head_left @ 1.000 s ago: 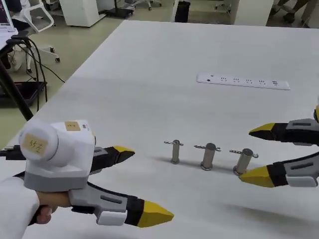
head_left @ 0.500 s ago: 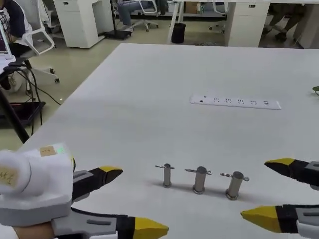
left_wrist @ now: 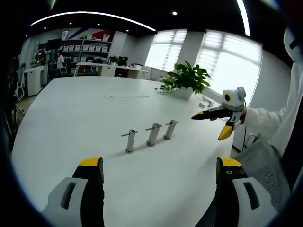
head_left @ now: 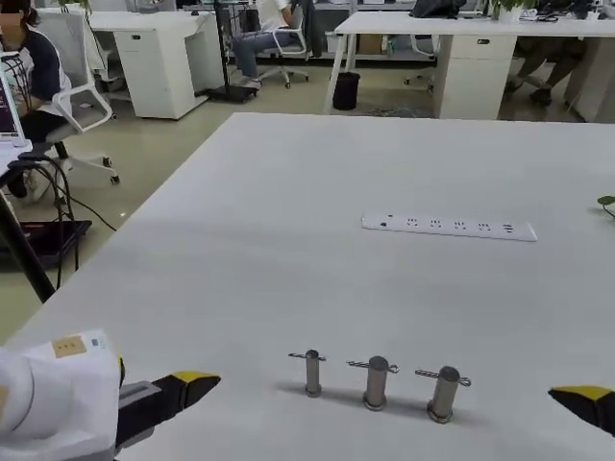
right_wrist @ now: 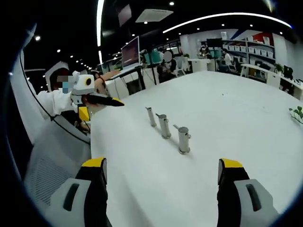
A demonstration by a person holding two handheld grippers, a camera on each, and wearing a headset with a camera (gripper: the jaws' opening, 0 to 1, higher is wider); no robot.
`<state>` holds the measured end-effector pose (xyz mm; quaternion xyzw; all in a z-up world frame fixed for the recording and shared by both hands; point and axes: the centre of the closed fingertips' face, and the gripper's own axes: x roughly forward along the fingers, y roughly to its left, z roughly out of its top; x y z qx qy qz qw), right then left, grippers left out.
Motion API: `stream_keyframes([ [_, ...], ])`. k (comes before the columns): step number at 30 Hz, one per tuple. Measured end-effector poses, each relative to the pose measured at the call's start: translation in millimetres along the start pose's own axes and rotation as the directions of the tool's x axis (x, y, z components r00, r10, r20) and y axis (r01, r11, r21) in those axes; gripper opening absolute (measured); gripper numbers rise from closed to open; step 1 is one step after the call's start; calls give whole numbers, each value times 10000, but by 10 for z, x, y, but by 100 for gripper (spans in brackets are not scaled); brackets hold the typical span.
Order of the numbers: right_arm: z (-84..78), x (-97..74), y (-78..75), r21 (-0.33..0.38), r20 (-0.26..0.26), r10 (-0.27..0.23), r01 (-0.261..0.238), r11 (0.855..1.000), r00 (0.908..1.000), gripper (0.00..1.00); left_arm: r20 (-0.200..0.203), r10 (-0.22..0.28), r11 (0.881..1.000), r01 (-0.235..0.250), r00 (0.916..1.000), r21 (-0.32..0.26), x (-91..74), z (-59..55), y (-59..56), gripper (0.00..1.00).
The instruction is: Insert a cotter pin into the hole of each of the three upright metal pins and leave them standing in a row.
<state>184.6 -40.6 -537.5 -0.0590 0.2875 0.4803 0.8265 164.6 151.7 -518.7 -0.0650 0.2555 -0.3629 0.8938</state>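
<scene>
Three upright metal pins stand in a row on the white table [head_left: 288, 240]: left pin [head_left: 312, 373], middle pin [head_left: 376, 382], right pin [head_left: 443, 392]. A thin cotter pin crosses the top of each. In the left gripper view the row of pins [left_wrist: 153, 134] lies well ahead of my left gripper [left_wrist: 158, 165], which is open and empty. My right gripper [right_wrist: 162, 165] is also open and empty, with the row of pins [right_wrist: 164, 125] ahead of it. One yellow left fingertip [head_left: 195, 384] and one right fingertip [head_left: 584, 401] show low in the head view.
A white power strip [head_left: 449, 227] lies farther back on the table. A potted plant [left_wrist: 187, 78] stands at the far end. Office desks, chairs and seated people are beyond the table, with cables on the floor at the left.
Both grippers have drawn back from the pins toward me and apart. The head camera has tilted up. The three pins stand as before.
</scene>
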Motion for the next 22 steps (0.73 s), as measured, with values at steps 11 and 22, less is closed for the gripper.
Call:
stream_keyframes([
  [11,-92,-10,143,-64,-572,220,-224,9997,9981,98,-63,609,9981,-610,9981,-77,-85,-70,45,92],
  [22,-84,-44,148,-177,-724,-25,12,9998,9974,96,-193,1042,9944,-1045,9944,-130,-133,-142,25,84],
])
